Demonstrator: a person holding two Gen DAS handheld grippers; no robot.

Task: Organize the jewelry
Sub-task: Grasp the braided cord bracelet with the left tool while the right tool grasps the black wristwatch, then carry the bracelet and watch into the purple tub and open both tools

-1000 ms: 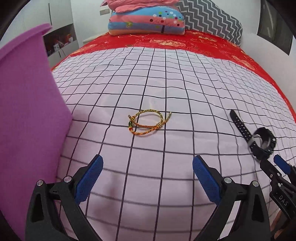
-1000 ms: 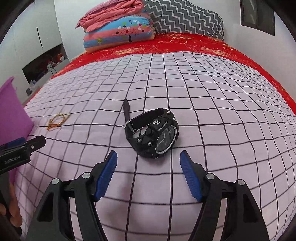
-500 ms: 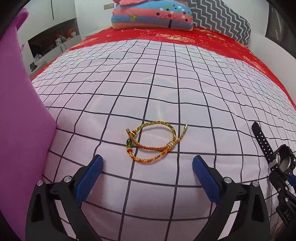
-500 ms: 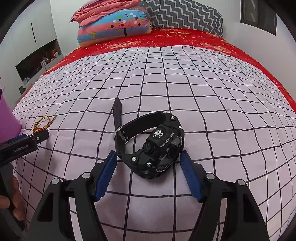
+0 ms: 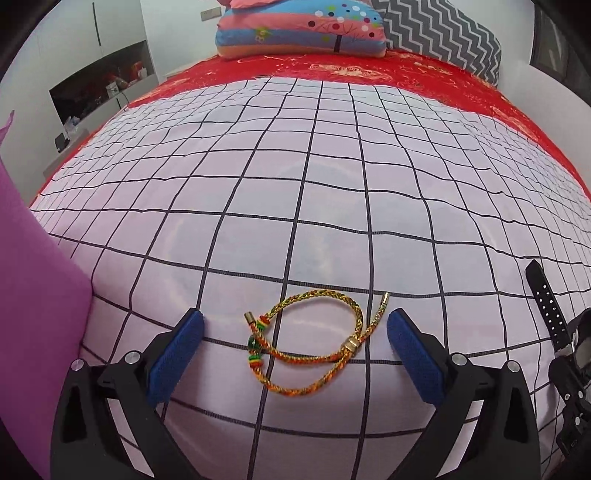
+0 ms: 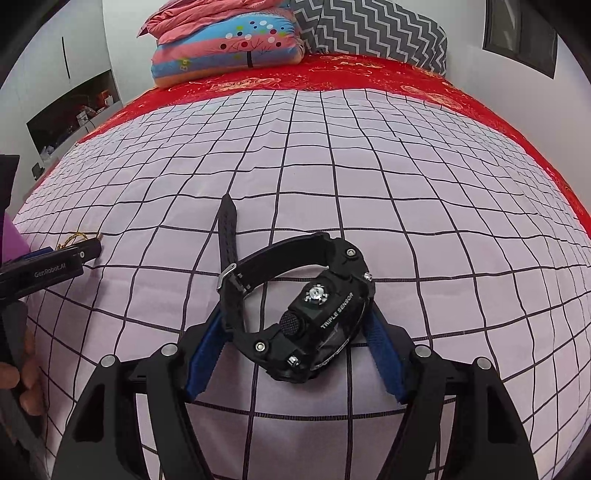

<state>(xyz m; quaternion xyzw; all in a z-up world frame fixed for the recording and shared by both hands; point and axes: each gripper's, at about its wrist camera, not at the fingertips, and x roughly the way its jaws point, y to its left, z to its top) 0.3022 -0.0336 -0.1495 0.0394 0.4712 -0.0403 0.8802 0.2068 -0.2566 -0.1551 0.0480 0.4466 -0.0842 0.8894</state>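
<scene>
A braided orange, gold and green bracelet (image 5: 314, 354) lies on the checked pink bedspread (image 5: 314, 184). It sits between the blue pads of my left gripper (image 5: 295, 321), which is open and not touching it. A black digital watch (image 6: 306, 314) rests on its side, strap (image 6: 226, 229) trailing away. My right gripper (image 6: 295, 317) is open, one blue pad on each side of the watch case and close to it. In the left wrist view the watch strap (image 5: 546, 306) shows at the right edge. In the right wrist view the left gripper's body (image 6: 55, 266) shows at the left.
A purple container wall (image 5: 37, 295) rises close on the left of the bracelet. Striped pillows (image 5: 299, 29) and a zigzag pillow (image 5: 443, 33) lie on the red sheet (image 5: 369, 70) at the far end. A hand (image 6: 22, 384) holds the left gripper's handle.
Both grippers moved forward and down. The bracelet now lies between the left fingers, and the watch between the right fingers. Neither object has shifted on the bedspread.
</scene>
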